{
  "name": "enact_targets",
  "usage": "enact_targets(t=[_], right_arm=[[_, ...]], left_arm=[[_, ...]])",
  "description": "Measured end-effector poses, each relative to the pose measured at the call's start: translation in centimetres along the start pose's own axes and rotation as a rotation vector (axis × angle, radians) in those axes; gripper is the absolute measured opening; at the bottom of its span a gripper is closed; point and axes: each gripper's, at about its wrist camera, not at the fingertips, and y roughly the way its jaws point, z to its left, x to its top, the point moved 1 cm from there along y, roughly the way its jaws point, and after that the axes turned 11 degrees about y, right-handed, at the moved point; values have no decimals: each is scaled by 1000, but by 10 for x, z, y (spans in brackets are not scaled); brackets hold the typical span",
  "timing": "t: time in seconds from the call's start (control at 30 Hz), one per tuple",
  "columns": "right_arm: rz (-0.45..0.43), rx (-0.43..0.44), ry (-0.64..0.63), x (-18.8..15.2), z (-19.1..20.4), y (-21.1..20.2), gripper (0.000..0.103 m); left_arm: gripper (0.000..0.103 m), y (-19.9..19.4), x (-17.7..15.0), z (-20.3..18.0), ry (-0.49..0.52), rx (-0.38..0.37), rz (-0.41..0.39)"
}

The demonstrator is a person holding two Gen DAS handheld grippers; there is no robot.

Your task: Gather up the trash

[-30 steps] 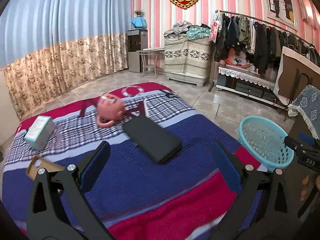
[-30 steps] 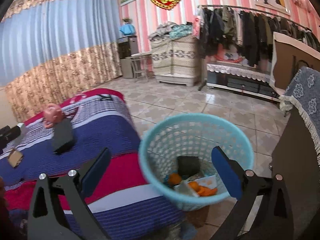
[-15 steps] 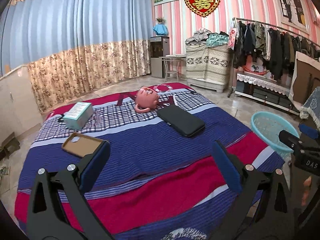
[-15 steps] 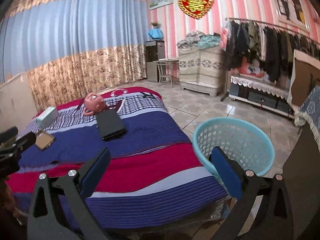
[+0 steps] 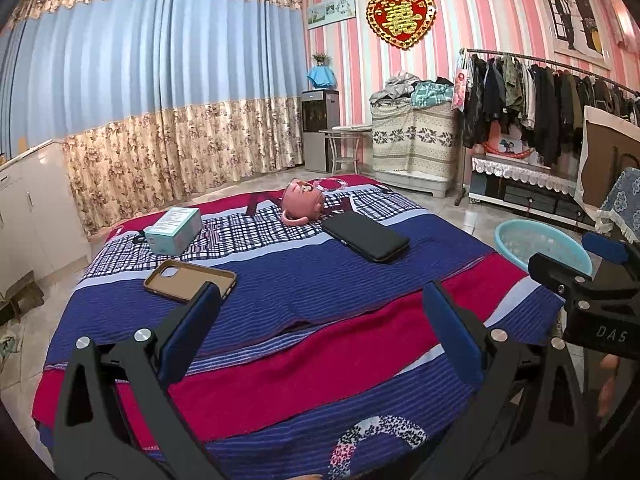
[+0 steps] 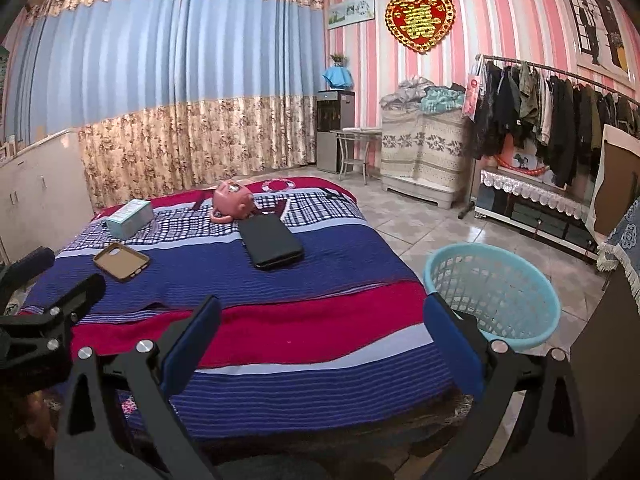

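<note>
Both hand-held grippers, left (image 5: 320,328) and right (image 6: 320,340), gaping, empty. Nearest: tan phone case (image 5: 190,275) on bed (image 5: 360,344) (light, probably flexible, slippery). Best pinched across one raised side wall.

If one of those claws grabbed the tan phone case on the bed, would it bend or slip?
The tan phone case looks thin and hollow, so probably light and slightly flexible. It lies flat on the soft bedspread, so pinching an edge may be awkward.
</note>
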Motion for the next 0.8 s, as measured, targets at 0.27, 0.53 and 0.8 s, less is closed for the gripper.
enact_targets(t=[0.27,0.53,0.8], right_arm=[[-20,0,-24,-2,8,-10,98],[-33,-1,-25,-1,10,-15,98],[-54,7,-25,2,13,-19,98]], left_arm=[[98,-10,-3,2,-15,-11,-12],[97,-12,-6,0,-35,-48,-4],[97,-13,-6,0,-51,-49,-6]])
